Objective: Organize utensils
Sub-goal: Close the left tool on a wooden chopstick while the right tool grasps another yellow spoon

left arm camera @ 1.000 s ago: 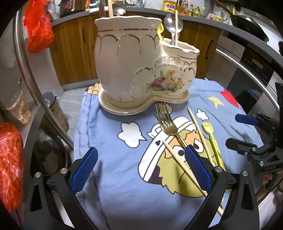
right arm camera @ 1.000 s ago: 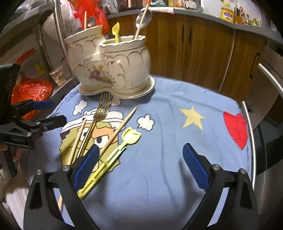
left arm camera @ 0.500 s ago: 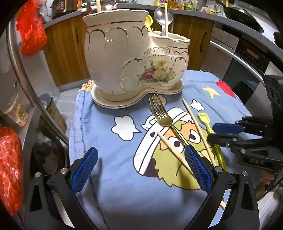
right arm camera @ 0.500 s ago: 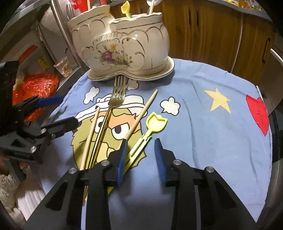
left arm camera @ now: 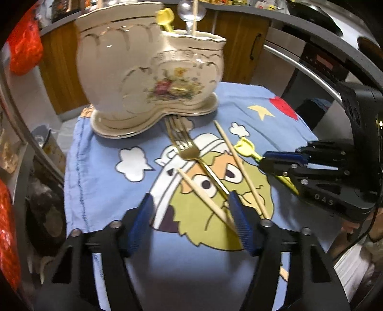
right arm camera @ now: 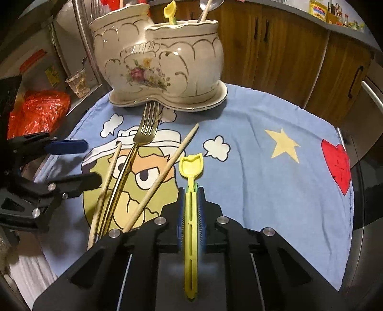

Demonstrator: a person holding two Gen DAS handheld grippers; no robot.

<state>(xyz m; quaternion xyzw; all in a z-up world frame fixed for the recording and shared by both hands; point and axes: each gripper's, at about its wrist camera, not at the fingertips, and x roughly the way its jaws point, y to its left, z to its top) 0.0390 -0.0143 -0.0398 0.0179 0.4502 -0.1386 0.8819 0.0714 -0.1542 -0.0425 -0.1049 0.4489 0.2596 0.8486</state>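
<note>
The right tool (right arm camera: 191, 191) is seen clamped on the handle of a yellow plastic spoon (right arm camera: 191, 167), its jaws closing with the blue pads pressed on either side of the handle; the spoon's bowl projects forward over the blue cartoon cloth (right arm camera: 263, 181) that covers the worktop. The left tool (left arm camera: 191, 205) is held low over the cloth with its jaws apart and closing; a wooden chopstick (left arm camera: 203, 193) is seen between the pads, but no pressing contact can be confirmed. A gold fork (left arm camera: 186, 146) is laid just beside that chopstick, its tines pointing toward the holder's saucer and reaching its rim. A second chopstick (left arm camera: 239, 165) is laid between the fork and the yellow spoon, apart from the first. A cream ceramic utensil holder (right arm camera: 162, 62), with two compartments and a floral motif, is stood on its saucer at the far side of the cloth. Another yellow spoon (right arm camera: 171, 10) and a metal spoon (left arm camera: 190, 12) are seen upright in the lower compartment.
</note>
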